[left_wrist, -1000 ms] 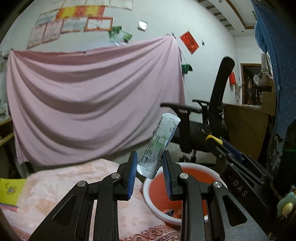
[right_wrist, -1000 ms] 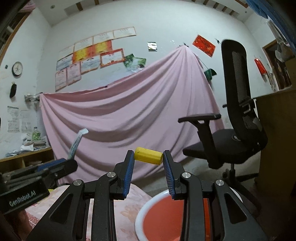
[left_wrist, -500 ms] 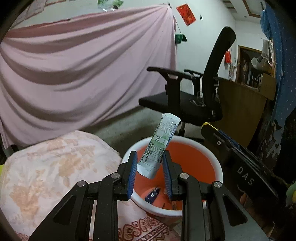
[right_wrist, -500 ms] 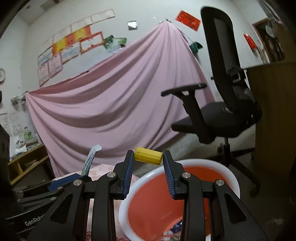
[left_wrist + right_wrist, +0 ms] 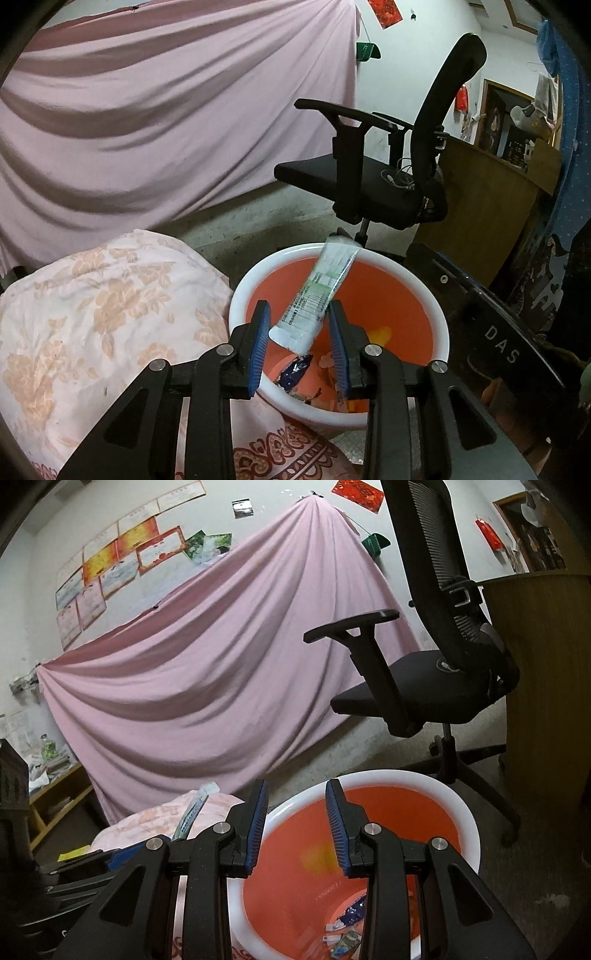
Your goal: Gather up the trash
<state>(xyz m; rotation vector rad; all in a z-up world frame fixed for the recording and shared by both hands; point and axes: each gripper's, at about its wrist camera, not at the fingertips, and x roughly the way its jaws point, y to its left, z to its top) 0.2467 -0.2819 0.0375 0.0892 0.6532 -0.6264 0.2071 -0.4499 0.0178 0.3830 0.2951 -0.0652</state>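
My left gripper (image 5: 298, 338) hangs over the orange bucket (image 5: 439, 317) with the white printed tube wrapper (image 5: 319, 295) between its blue pads; the wrapper looks loose, touching neither pad. My right gripper (image 5: 297, 821) is open and empty above the same bucket (image 5: 469, 819). A blurred yellow object (image 5: 317, 858) is falling inside the bucket; it also shows in the left wrist view (image 5: 380, 336). Several wrappers (image 5: 345, 930) lie at the bucket's bottom. The left gripper's wrapper tip (image 5: 194, 805) shows in the right wrist view.
A floral quilt (image 5: 103, 314) lies left of the bucket. A black office chair (image 5: 388, 177) stands behind it, a wooden desk (image 5: 487, 206) to the right. A pink sheet (image 5: 166, 122) hangs on the back wall. The other gripper's black body (image 5: 495, 332) is at right.
Both grippers tipped down over the bucket. My right gripper opened and dropped the yellow object. My left gripper's jaws widened and the wrapper is slipping free.
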